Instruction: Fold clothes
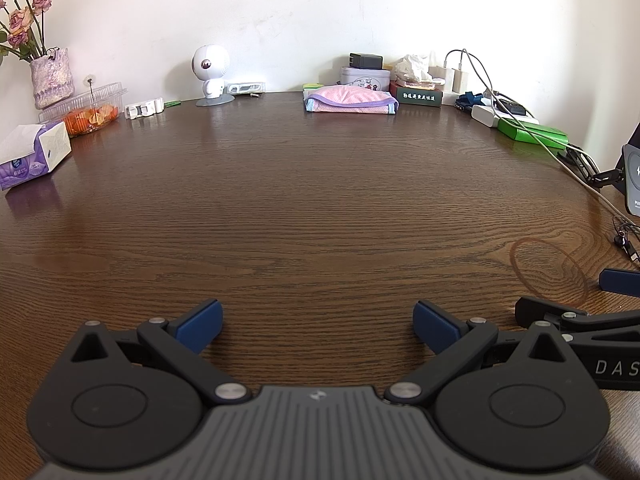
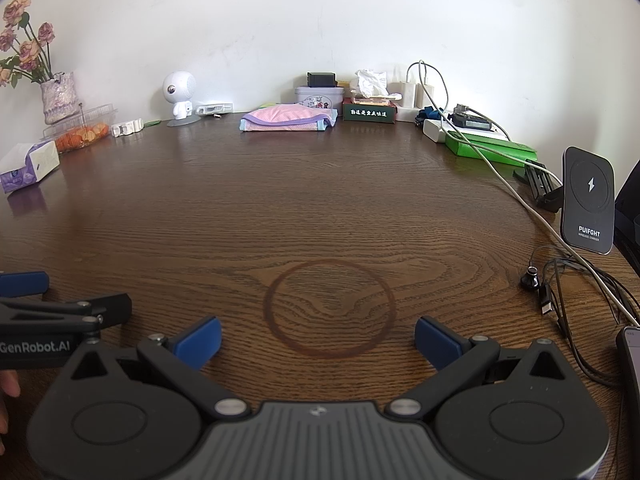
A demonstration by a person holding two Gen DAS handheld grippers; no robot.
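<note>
Pink folded garment (image 1: 350,99) far off, both grippers' fingers spread, empty.

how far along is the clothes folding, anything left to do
Done: the pink garment with purple trim lies folded flat at the far edge of the wooden table, in front of the tin. In hand: nothing; the left gripper and right gripper are both open and empty over bare wood. Left: no unfolded clothing shows in either view, so the folding may be finished.

Bare table (image 1: 304,208) centre — clutter rimming it
</note>
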